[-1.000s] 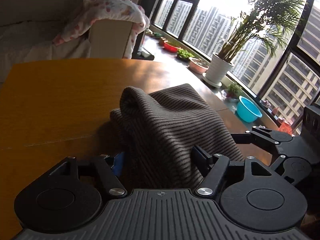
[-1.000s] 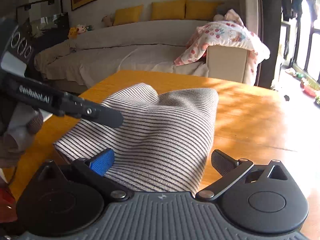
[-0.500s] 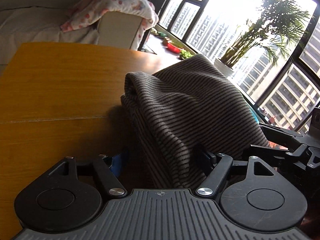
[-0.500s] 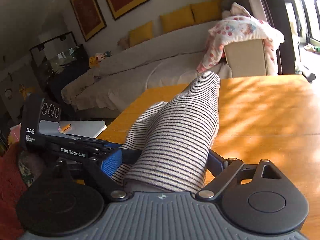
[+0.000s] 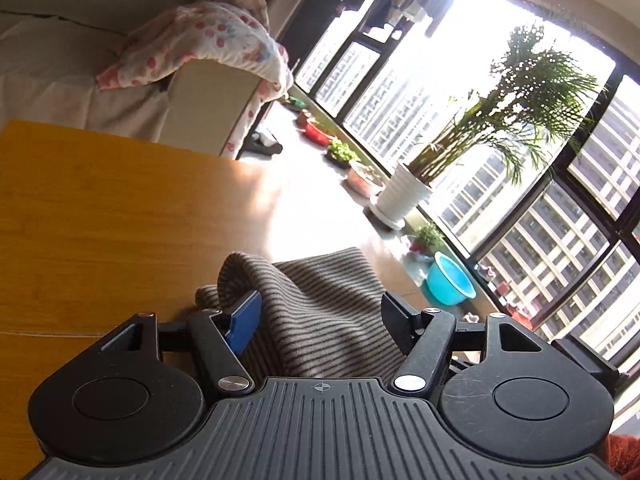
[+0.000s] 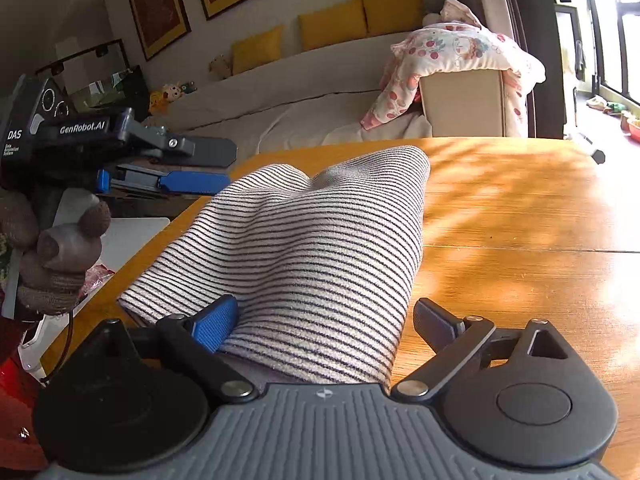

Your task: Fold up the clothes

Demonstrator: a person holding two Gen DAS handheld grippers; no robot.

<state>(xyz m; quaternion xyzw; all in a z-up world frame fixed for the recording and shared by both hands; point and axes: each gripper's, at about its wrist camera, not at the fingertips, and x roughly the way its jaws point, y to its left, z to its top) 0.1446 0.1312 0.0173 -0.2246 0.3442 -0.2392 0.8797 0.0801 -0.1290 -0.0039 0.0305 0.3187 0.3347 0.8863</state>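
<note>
The striped top (image 6: 312, 248) lies bunched, half-folded, on the table (image 6: 520, 216); the closing left gripper (image 5: 320, 316) and opening right gripper (image 6: 324, 320) both straddle it ungripped.

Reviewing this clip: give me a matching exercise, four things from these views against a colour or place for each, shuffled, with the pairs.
Things:
1. striped garment
2. plastic basin
3. sofa cushions
4. floral blanket

Descriptions:
A. yellow, against the wall
B. draped over the sofa arm
C. turquoise, on the floor by the window
D. lying on the wooden table

Pairs: 1-D, 2-C, 3-A, 4-B
</note>
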